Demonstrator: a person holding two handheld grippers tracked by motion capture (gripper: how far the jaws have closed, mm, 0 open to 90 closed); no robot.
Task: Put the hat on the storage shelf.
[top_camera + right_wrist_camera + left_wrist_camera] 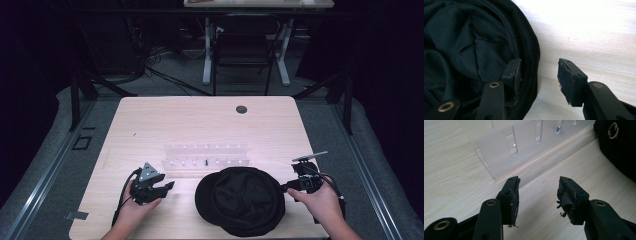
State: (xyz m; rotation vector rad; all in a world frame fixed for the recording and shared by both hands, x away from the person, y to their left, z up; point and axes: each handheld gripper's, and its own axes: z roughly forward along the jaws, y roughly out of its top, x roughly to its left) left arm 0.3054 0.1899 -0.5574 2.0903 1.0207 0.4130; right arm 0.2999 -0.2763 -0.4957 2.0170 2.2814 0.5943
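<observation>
Just in front of the clear rack [206, 156] lies the soft, light black cap [241, 200], best pinched at its thick rim, which the open right gripper [539, 75] straddles (left gripper [161, 189] open, empty).

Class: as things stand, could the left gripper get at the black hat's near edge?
Probably yes. The left gripper is open, and bare table lies between it and the black hat; the clear rack stands off to the side.
</observation>
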